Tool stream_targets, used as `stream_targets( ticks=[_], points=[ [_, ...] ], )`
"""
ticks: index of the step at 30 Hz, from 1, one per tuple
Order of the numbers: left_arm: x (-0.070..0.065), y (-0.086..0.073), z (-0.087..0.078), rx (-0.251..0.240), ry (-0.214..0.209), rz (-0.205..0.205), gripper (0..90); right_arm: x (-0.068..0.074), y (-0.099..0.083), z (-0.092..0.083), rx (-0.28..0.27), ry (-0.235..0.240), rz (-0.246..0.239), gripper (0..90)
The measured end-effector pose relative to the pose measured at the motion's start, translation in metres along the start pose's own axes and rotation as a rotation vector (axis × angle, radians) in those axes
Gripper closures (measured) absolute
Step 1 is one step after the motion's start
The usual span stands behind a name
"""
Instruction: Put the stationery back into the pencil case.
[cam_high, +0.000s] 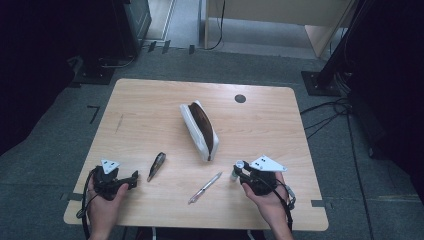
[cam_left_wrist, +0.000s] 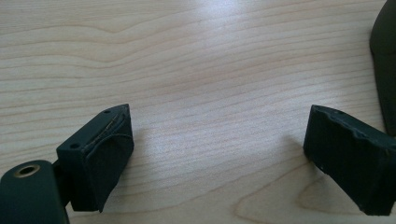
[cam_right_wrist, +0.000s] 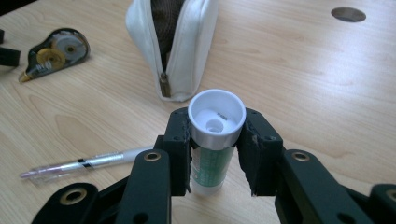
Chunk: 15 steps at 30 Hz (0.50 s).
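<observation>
Your right gripper (cam_right_wrist: 217, 154) pinches the upright glue stick (cam_right_wrist: 214, 140) standing on the surface (cam_right_wrist: 303, 70) near the open pencil case (cam_right_wrist: 187, 51). Keep it vertical when lifting. Left gripper (cam_left_wrist: 219, 149) rests spread.

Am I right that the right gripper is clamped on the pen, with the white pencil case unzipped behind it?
Not the pen. The right gripper is closed on the upright glue stick, as the right gripper view shows. The pen lies flat on the table beside it. The white pencil case is indeed unzipped behind it.
</observation>
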<state>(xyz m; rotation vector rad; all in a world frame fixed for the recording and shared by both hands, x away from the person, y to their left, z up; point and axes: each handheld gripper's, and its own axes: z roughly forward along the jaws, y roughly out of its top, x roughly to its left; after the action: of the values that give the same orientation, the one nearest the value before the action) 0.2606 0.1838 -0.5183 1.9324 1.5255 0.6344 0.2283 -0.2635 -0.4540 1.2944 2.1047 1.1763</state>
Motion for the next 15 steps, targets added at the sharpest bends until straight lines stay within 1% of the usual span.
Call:
stream_targets(
  ticks=[5,12,15],
  points=[
    [0.0,0.0,0.0,0.0,0.0,0.0,8.7,0.003,0.01,-0.003,-0.02,0.013,-0.004,66.1],
    [0.0,0.0,0.0,0.0,0.0,0.001,8.7,0.009,0.026,-0.002,-0.038,0.029,-0.008,66.2],
    [0.0,0.0,0.0,0.0,0.0,0.001,8.7,0.011,0.034,-0.002,-0.051,0.039,0.0,66.2]
  ],
)
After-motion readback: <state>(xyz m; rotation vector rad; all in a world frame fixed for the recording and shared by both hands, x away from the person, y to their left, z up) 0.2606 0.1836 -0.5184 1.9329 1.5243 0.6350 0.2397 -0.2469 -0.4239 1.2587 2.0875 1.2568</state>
